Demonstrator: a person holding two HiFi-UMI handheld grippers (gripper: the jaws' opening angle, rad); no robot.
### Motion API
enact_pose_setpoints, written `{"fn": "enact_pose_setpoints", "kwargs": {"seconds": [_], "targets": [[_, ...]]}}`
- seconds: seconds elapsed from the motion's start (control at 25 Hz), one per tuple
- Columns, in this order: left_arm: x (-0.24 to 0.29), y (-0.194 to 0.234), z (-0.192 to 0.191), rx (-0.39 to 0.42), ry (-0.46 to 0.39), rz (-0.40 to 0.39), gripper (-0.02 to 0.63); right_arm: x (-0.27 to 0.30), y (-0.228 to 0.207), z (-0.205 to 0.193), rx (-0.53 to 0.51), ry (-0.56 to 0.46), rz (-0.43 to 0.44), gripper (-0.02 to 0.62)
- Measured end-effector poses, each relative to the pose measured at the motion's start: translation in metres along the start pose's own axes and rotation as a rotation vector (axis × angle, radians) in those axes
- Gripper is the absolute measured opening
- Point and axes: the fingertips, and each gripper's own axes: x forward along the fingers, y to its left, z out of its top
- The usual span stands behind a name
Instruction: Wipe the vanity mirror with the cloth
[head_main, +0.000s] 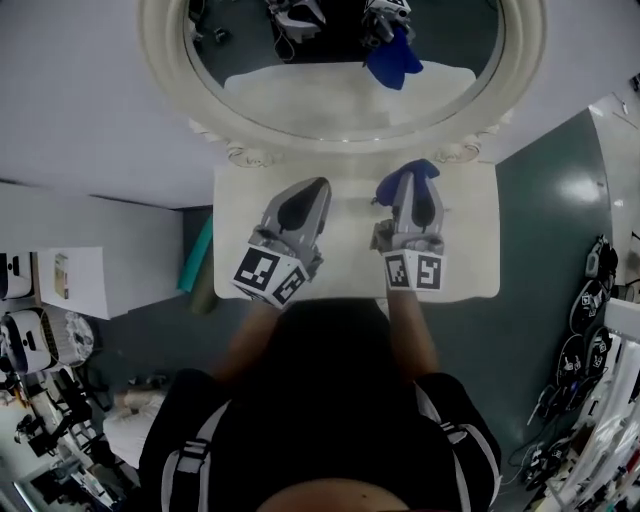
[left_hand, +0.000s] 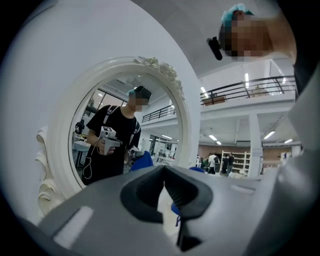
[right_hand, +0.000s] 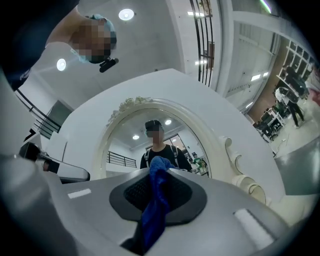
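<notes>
Head view: right gripper jaws clamp blue cloth, aimed twelve o'clock at vanity mirror for wiping; left gripper jaws closed, empty.

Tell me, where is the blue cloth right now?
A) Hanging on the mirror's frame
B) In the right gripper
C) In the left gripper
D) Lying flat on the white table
B: the blue cloth is pinched between the jaws of the right gripper, while the left gripper has its jaws together on nothing.
</notes>
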Motion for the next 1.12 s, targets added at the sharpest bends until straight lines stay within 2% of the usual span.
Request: {"fn": "enact_pose_setpoints", "kwargs": {"seconds": [0.4, 0.68, 0.92, 1.12], "targets": [[0.020, -0.004, -0.034, -0.023, 0.023, 0.032, 0.009, 0.017, -0.037, -0.043, 0.036, 0.010, -0.036, 0.038], [0.033, 0.005, -0.034, -0.013, 0.018, 0.019, 0.009, 0.049, -0.063, -0.072, 0.097, -0.015, -0.089, 0.040], [0.044, 0.016, -0.035, -0.020, 0.027, 0.003, 0.009, 0.071, -0.085, -0.086, 0.090, -0.030, -0.130, 0.039], [0.055, 0.022, -0.040, -0.039, 0.032, -0.014, 0.009, 0.082, -0.094, -0.093, 0.093, -0.037, -0.129, 0.040]]}}
